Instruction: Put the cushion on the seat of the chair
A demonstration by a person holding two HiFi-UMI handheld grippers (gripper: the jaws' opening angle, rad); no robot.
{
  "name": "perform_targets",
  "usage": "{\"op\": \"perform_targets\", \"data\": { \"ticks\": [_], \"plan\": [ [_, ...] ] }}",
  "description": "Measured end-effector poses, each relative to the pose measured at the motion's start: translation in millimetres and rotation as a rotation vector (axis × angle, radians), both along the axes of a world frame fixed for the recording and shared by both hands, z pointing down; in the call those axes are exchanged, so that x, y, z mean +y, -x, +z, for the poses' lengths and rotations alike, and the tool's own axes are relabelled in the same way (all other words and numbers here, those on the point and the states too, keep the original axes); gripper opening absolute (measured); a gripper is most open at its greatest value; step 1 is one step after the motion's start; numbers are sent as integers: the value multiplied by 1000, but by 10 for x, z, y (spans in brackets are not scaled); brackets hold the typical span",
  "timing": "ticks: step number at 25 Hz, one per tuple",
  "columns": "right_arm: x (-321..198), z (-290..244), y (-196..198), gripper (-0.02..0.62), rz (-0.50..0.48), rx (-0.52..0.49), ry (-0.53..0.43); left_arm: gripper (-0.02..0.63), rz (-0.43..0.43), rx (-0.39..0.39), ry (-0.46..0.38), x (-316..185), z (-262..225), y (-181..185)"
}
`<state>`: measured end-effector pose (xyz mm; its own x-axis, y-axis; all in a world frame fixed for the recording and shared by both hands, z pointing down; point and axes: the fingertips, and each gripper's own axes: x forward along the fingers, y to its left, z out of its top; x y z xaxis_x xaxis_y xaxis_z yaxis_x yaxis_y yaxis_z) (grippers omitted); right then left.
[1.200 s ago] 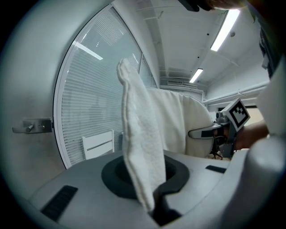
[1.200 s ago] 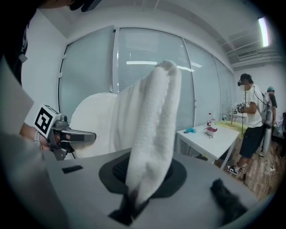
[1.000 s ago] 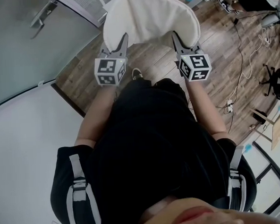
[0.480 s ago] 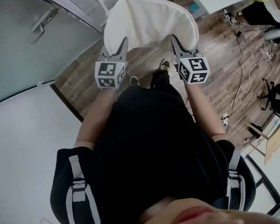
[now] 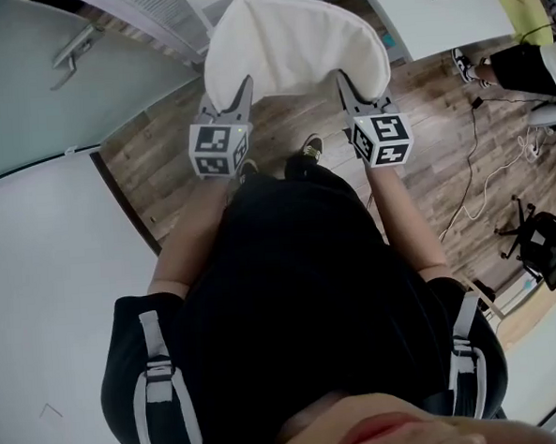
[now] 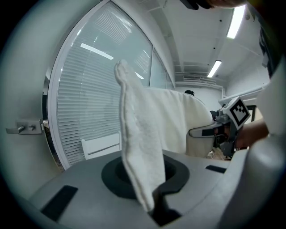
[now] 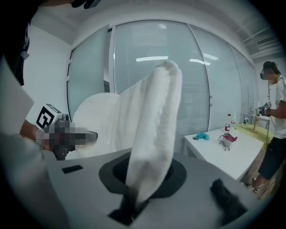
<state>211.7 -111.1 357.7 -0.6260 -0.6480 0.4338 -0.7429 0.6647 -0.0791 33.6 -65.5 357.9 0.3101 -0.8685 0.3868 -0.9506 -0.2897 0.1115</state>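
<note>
A white, rounded cushion [image 5: 290,42] hangs in the air in front of me, held by its two near corners. My left gripper [image 5: 243,89] is shut on the left corner, and the cushion's fleecy edge [image 6: 142,152] rises straight out of its jaws. My right gripper [image 5: 346,83] is shut on the right corner, where the cushion [image 7: 154,134] stands up between its jaws. Each gripper shows in the other's view: the right gripper [image 6: 210,131] and the left gripper [image 7: 87,135]. No chair shows in any view.
Wood floor [image 5: 170,148] lies under the cushion. Glass walls with blinds [image 6: 96,112] stand ahead and a door handle [image 5: 70,46] at left. A white table [image 7: 232,150] with small items stands to the right, a person [image 7: 275,125] beside it. Cables [image 5: 486,171] trail on the floor.
The person has walked forward with the cushion still held out by both grippers; the floor and the table have slid down and right in the head view. Both grips are unchanged.
</note>
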Motion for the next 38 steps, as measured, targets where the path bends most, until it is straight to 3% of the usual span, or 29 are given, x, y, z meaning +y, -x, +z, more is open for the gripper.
{"op": "perform_targets", "data": {
  "ticks": [8, 16, 38],
  "plan": [
    [-536, 153, -320, 52, -109, -18, 32, 51, -105, -13, 32, -336, 105, -363],
    [-788, 314, -233, 51, -202, -36, 61, 51, -194, -33, 63, -415, 203, -359],
    [-1880, 660, 873, 52, -291, 56, 96, 51, -278, 29, 103, -1364, 648, 681]
  ]
}}
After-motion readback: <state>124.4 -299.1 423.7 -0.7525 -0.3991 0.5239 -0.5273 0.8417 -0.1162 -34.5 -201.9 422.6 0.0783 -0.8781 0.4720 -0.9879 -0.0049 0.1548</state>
